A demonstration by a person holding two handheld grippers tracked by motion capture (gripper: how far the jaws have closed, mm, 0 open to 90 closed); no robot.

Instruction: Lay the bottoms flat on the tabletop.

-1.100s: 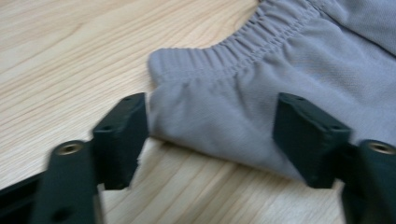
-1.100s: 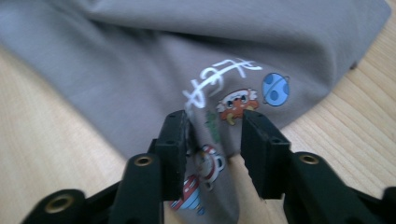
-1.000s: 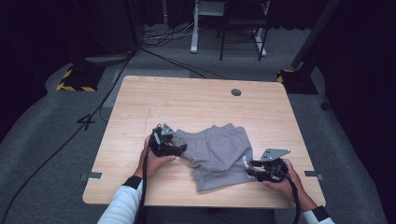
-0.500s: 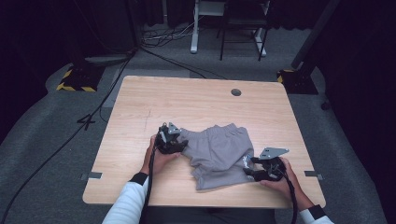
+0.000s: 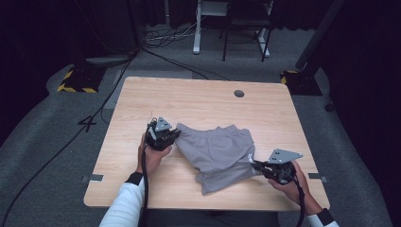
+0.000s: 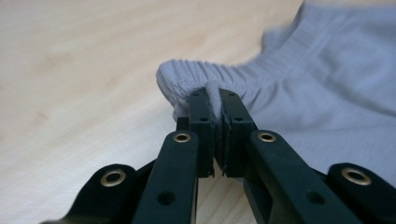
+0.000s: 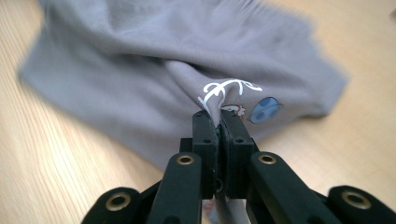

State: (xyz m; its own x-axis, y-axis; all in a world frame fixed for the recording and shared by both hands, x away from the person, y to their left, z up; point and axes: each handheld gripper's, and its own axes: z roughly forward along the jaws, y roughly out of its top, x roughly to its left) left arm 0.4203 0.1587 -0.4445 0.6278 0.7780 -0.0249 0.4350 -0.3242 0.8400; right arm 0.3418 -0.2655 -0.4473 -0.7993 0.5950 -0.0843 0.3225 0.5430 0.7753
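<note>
High view: grey shorts [image 5: 218, 153] lie rumpled near the front-middle of the wooden table [image 5: 198, 99], waistband toward the far side. Left gripper [image 5: 172, 135] sits at the waistband's left end; right gripper [image 5: 255, 166] at the lower right edge of the cloth. Both ends are gripped, so pick-up looks done; the lifting, spreading or folding of the garment is, as I judge it, all left to do. Vs. the earlier shots: both hands have come up a bit, the left gripper has shifted toward the far side w/ the corner, and the cloth is pulled wider btw. them.

Left gripper view: left gripper [image 6: 217, 112] clamped tight on the ribbed waistband [image 6: 196, 77], fabric bunched over the tips. Jaws have just been closing, cloth btw. them.

Right gripper view: right gripper [image 7: 219, 119] closed hard on a pinch of fabric right by a small white-and-blue print [image 7: 243, 100]; its jaws too have just closed, cloth inside. Rest of the shorts lies on the table beyond.
</note>
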